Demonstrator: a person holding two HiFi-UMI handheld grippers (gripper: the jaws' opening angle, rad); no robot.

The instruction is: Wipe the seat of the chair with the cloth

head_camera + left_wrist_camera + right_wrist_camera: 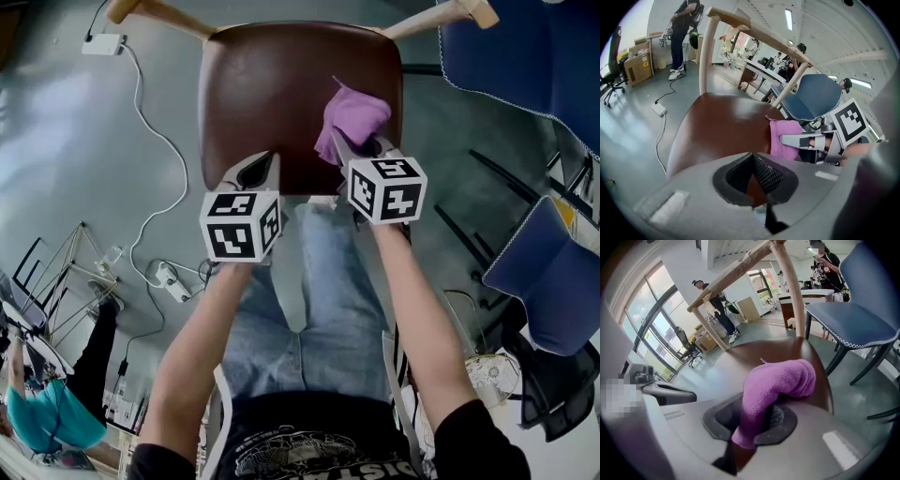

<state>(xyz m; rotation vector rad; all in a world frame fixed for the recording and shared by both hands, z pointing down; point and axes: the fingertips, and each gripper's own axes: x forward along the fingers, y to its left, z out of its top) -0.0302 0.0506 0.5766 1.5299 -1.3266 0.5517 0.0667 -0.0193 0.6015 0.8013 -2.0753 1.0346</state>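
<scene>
The chair's brown seat (272, 94) fills the top middle of the head view, below and ahead of me. A purple cloth (354, 114) hangs bunched over the seat's front right part, with my right gripper (361, 150) shut on it. In the right gripper view the cloth (778, 385) drapes out of the jaws over the seat (806, 352). My left gripper (261, 171) hovers at the seat's front left edge, shut and holding nothing. In the left gripper view its pads (764, 176) meet above the seat (722, 126), with the cloth (780, 136) to the right.
The chair's wooden back frame (754, 33) rises at the far side. Blue chairs (525, 56) (548, 272) stand close on the right. A white cable with an adapter (103, 44) and a power strip (169, 279) lie on the grey floor at left. My jeans-clad legs (319, 309) are under the grippers.
</scene>
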